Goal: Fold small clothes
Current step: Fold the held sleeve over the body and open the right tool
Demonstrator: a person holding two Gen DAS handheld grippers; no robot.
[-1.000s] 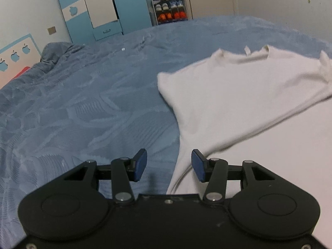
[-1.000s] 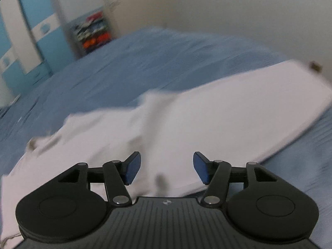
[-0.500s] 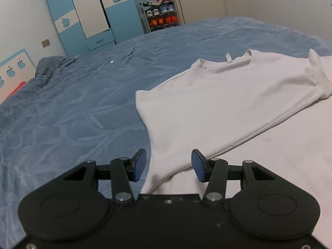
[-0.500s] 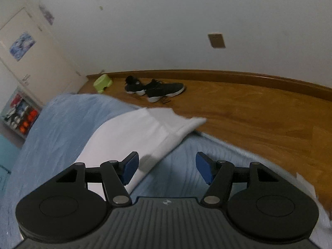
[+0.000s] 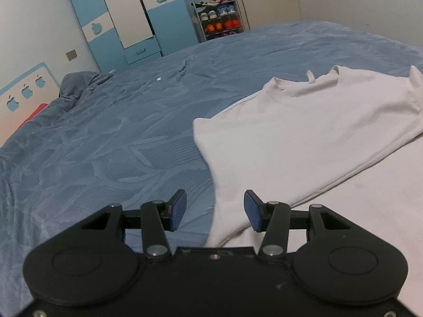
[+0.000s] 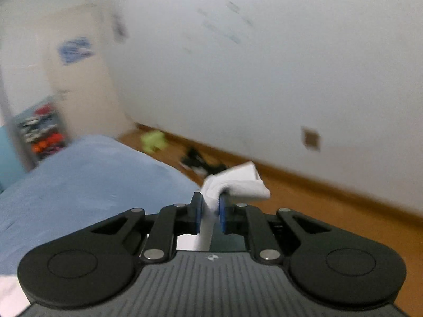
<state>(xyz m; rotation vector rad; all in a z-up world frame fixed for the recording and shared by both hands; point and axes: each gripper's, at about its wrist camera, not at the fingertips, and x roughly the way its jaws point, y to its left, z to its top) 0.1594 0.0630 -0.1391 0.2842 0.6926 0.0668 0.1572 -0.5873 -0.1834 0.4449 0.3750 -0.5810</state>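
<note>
Both tongs show clearly in their own wrist views. Left tongs (image 5: 214, 210) stand wide apart with nothing between the blue pads, hovering low over the near left edge of a white shirt (image 5: 304, 132), one pad above the blue bedspread (image 5: 119, 137) and the other above white cloth. That shirt lies spread on the bed, its collar toward the far side, one sleeve sticking out to the left, and a fold line running across it from the near middle toward the right. Right tongs (image 6: 210, 212) are clamped together on a bunched piece of white fabric (image 6: 238, 183), which rises between the pads and puffs out just past them; whether this is part of the same shirt cannot be told from that blurred view. Behind it are the edge of the bed, a wooden floor (image 6: 330, 211), dark shoes (image 6: 203, 162), and a small green object (image 6: 153, 140) by the white wall. In the left view, far beyond the bed, stand a blue and white wardrobe (image 5: 127, 21) and a shoe rack (image 5: 218, 15).
</note>
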